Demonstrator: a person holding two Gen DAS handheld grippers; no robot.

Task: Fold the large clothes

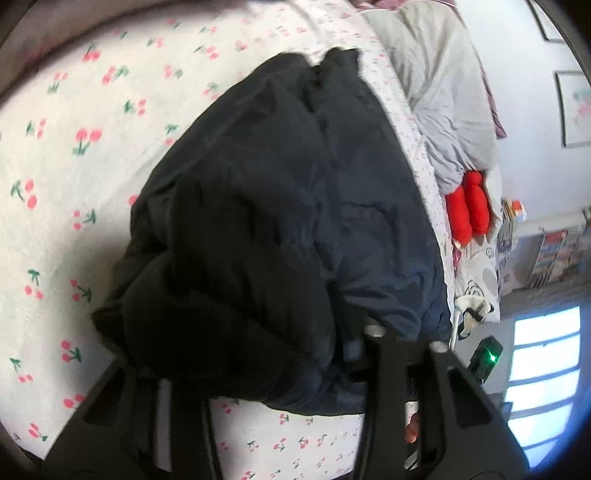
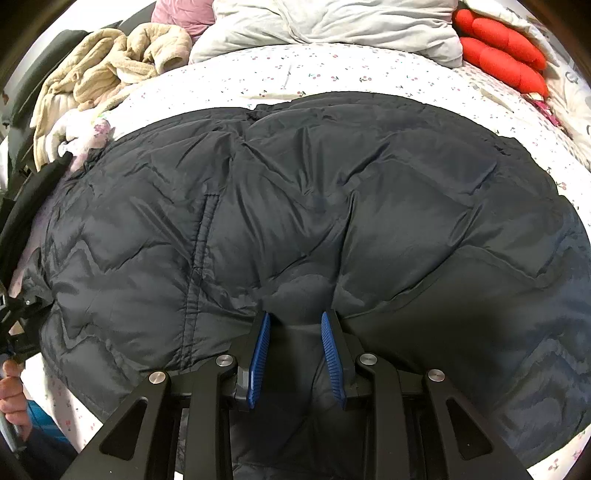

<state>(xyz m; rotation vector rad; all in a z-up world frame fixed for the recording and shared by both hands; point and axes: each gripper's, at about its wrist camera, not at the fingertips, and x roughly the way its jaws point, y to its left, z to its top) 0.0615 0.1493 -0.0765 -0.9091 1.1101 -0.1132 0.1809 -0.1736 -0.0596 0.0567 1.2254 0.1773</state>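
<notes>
So the dark navy puffer jacket (image 2: 314,206) is spread across the bed, on a white sheet with little red cherries (image 1: 74,155), and it fills most of both wrist views. In the right wrist view it lies directly under and ahead of the right hand-held gripper (image 2: 295,317), whose blue pads (image 2: 260,354) are pinching a bunched ridge of the jacket's fabric between them, near the closer edge of the coat.

The left hand-held gripper (image 1: 258,369) sits at the jacket's end, where a thick dark bundle of the coat is piled up over its fingers. No earlier shot to compare, and the fingertips are buried under that fabric, so I can't tell whether it's actually squeezing the jacket or just sitting around it. A hand (image 2: 13,391) shows at the left edge of the right wrist view.

Further out: a grey duvet (image 2: 332,26) is bunched at the far side of the bed, a red plush thing (image 2: 502,55) lies next to it, and a heap of beige fleecy clothes (image 2: 110,62) sits off to the far left.
</notes>
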